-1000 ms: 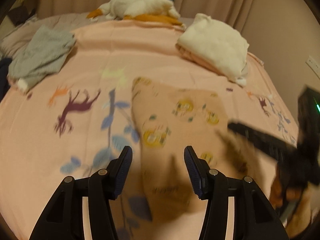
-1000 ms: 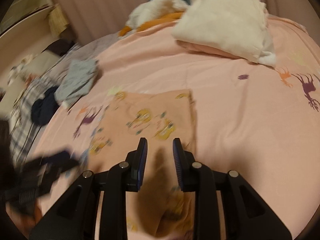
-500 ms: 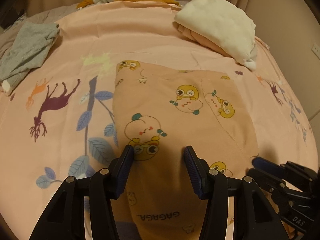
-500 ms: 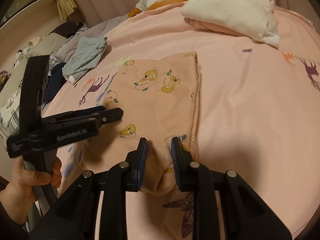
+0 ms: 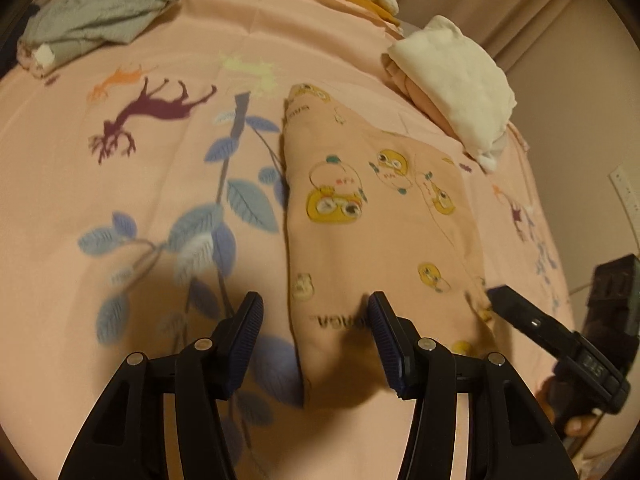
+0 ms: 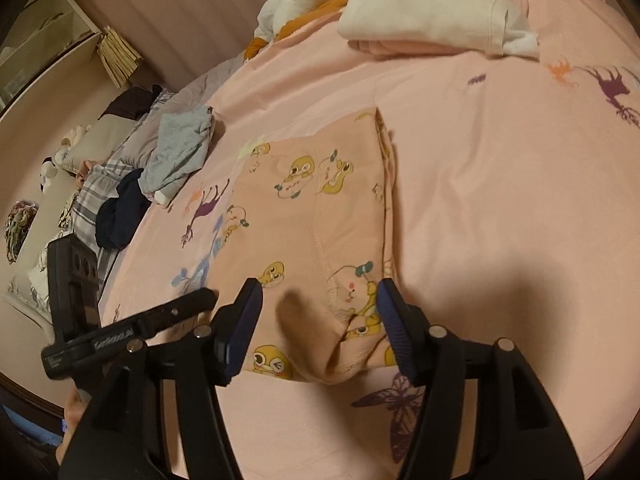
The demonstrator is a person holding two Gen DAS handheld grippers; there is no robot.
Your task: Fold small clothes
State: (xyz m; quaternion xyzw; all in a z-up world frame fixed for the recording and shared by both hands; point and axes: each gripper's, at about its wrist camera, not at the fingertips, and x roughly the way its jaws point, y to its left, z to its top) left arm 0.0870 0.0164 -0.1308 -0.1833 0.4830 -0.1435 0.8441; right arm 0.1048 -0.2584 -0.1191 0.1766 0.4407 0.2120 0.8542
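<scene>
A small pink garment printed with yellow cartoon figures (image 5: 372, 216) lies folded and flat on the pink bed sheet (image 5: 100, 208); it also shows in the right wrist view (image 6: 320, 216). My left gripper (image 5: 316, 320) is open and empty, straddling the garment's near left edge. My right gripper (image 6: 320, 308) is open and empty over the garment's near right corner, where the cloth is bunched. The right gripper shows in the left wrist view (image 5: 560, 340), and the left gripper shows in the right wrist view (image 6: 132, 328).
A folded white and pink stack (image 5: 452, 80) lies beyond the garment on the right. A grey garment (image 5: 96, 16) lies at the far left. A white and orange plush toy (image 6: 304, 4) sits at the back. Dark and plaid clothes (image 6: 116, 212) lie off the sheet's left edge.
My right gripper has opened wide; it was nearly closed before. My left gripper has shifted left to the garment's left edge. Both have come closer to the near end.
</scene>
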